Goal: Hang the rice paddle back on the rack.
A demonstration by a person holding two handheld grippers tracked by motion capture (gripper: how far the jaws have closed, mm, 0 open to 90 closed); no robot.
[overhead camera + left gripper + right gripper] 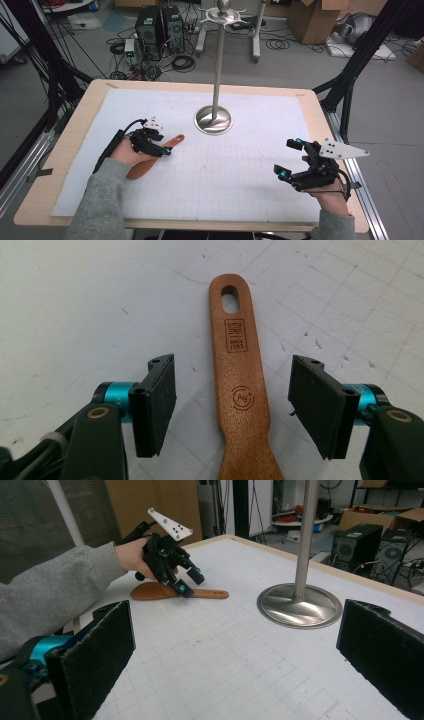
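On wooden spatula [240, 390] handle: "SINCE 1983", "Ag+"; left gripper [232, 410] jaws apart astride; right gripper [289, 159] agape.

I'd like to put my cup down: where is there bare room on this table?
Bare: the mat between the stand's base and the right tool, and the far corners. Crowded: the left side, where the left tool straddles the wooden spatula.

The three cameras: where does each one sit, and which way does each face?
High view: above the person's side, facing forward and down on the table; forearms, left gripper, right gripper.
Left gripper view: on the left gripper, facing down at the wooden spatula.
Right gripper view: on the right gripper, facing across toward the metal stand.
All views share the spatula.
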